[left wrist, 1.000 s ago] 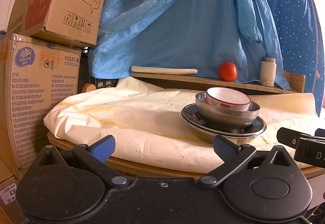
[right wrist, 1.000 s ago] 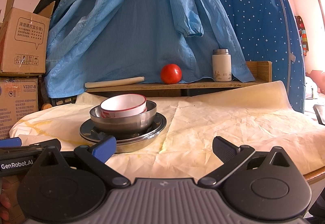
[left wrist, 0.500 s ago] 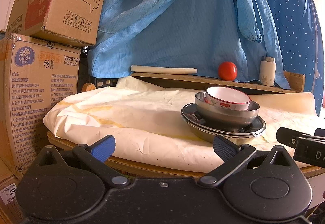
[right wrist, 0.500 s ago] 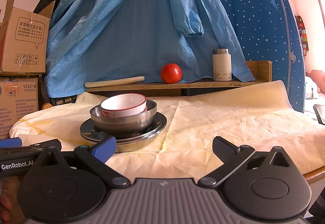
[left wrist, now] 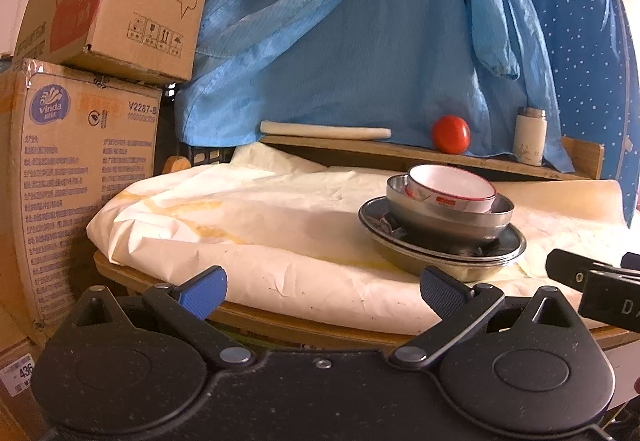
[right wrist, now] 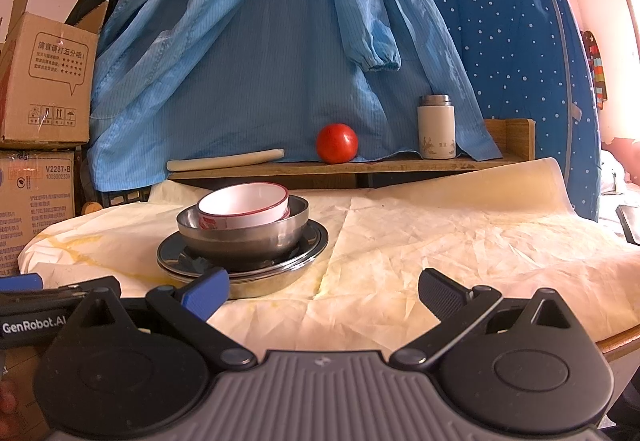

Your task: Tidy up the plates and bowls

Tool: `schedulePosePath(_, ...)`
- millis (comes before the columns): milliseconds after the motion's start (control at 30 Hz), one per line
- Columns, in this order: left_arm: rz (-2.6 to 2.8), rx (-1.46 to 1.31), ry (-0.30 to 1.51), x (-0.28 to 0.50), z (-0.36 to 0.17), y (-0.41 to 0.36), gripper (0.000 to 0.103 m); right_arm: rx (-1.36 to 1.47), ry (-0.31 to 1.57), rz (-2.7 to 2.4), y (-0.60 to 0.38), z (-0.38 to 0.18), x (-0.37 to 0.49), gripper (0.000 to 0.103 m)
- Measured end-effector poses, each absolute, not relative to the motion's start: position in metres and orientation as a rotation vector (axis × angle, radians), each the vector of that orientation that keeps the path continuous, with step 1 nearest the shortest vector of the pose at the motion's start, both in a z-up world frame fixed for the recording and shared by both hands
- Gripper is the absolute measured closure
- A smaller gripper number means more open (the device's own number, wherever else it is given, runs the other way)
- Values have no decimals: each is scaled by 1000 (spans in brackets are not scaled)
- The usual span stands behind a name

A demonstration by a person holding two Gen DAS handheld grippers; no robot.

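My left gripper (left wrist: 322,287) and right gripper (right wrist: 324,287) both hang with fingers spread wide and empty, short of the table (left wrist: 304,329) edge. My right gripper's left finger (right wrist: 206,291) hides part of the bottom plate's rim. Beyond it, on crinkled paper (right wrist: 440,241), sits the stack: steel plates (right wrist: 312,241), a steel bowl (right wrist: 244,231), and a red-rimmed white bowl (right wrist: 244,203) tilted inside.

lower carton (left wrist: 80,161): Vinda, V2287-B | left claw (right wrist: 36,321): GenRobot.AI | sticker (left wrist: 20,375): 436
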State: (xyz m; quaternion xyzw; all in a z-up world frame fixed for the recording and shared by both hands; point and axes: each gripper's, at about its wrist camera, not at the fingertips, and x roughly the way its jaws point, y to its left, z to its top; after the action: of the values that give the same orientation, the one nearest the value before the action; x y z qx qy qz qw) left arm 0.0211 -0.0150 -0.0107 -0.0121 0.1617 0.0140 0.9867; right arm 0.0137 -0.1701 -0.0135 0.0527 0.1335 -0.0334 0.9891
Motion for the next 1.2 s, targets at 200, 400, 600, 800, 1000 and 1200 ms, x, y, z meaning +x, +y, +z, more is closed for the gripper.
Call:
schedulePosePath(200,29,-26,323,22,-10,-13,1,106,269,-67,-169,-14,13,0)
schedulePosePath(400,23,-15,319,21,-10,-13,1,107,269,-67,-170,-13,13,0)
schedulePosePath(600,21,-12,315,21,-9,-13,1,105,270,-64,-168,-15,13,0)
schedulePosePath(800,23,-11,316,21,-8,-12,1,104,271,-63,-168,-14,13,0)
schedulePosePath(1000,21,-12,316,21,-8,-12,1,104,271,-63,-168,-14,13,0)
schedulePosePath(1200,18,-11,317,22,-8,-11,1,103,273,-60,-168,-13,13,0)
